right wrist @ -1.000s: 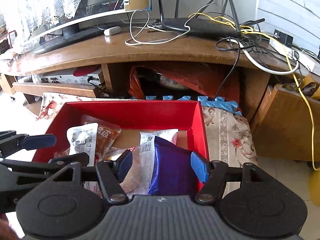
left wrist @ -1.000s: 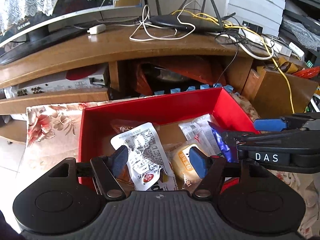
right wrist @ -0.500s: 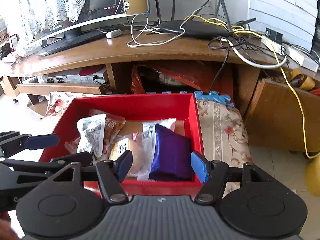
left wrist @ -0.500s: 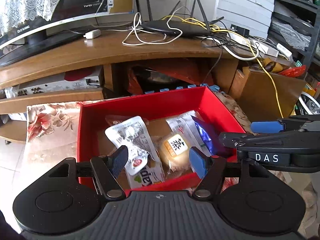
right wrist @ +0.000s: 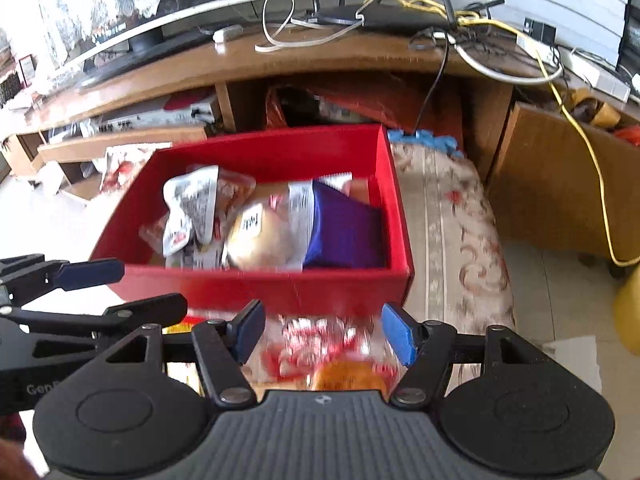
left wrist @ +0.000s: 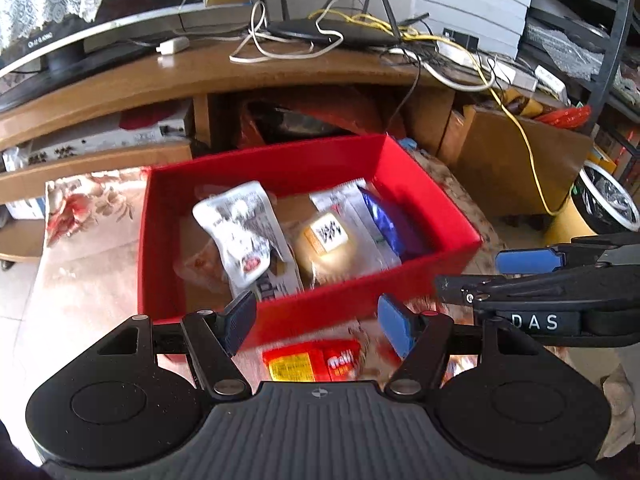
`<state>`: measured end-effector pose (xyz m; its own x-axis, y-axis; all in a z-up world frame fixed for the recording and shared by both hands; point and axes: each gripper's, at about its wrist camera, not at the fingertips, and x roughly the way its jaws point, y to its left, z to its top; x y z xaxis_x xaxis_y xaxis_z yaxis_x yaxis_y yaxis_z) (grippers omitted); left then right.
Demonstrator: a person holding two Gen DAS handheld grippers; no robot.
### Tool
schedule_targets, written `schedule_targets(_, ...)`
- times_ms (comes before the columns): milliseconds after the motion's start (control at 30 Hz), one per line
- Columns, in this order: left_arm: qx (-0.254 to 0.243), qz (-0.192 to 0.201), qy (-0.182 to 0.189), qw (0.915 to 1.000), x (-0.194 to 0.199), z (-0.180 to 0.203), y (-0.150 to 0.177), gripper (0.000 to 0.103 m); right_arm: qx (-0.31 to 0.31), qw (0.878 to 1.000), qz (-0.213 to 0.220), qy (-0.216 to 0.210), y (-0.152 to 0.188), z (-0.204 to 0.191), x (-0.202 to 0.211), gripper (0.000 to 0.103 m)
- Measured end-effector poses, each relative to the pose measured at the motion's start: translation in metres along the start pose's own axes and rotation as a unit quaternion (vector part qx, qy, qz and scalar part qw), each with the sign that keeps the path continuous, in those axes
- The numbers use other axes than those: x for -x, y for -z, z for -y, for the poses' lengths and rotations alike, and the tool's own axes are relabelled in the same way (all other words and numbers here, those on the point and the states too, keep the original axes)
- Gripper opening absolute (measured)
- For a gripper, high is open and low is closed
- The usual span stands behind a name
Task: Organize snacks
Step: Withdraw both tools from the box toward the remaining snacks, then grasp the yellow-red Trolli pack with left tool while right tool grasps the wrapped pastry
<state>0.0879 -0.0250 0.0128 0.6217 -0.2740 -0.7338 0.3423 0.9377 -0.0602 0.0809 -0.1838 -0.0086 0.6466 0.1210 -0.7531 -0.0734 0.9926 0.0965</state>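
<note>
The red and yellow snack packet (left wrist: 312, 364) below the left tongs (left wrist: 318, 322) is smeared with blur, its print unreadable. The clear red-patterned wrapper (right wrist: 320, 344) under the right tongs (right wrist: 324, 334) blurs too, partly hidden.

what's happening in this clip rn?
A person is sorting snacks with a handheld gripper in each hand. The red box already holds several packets, among them a white printed pouch, a bun and a purple packet. Both the left gripper and right gripper are open and empty, in front of the box over loose snacks, including a red-and-yellow packet.
</note>
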Motion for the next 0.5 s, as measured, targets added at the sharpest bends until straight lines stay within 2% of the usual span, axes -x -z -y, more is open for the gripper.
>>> schedule_targets(133, 0.007, -0.017, 0.009, 0.9998, -0.002, 0.001, 0.012, 0.074, 0.007, 1.000, -0.019, 0.000, 0.010, 0.000, -0.001, 0.055)
schedule_targets(300, 0.030, -0.045, 0.015, 0.9984, -0.015, -0.002, 0.022, 0.079, 0.001, 0.999, -0.035, 0.000, 0.016, 0.007, -0.004, 0.055)
schedule_targets(500, 0.045, -0.078, 0.004, 0.9959, -0.038, -0.007, 0.030, 0.079, -0.013, 0.999, -0.041, -0.004, 0.017, 0.019, -0.007, 0.056)
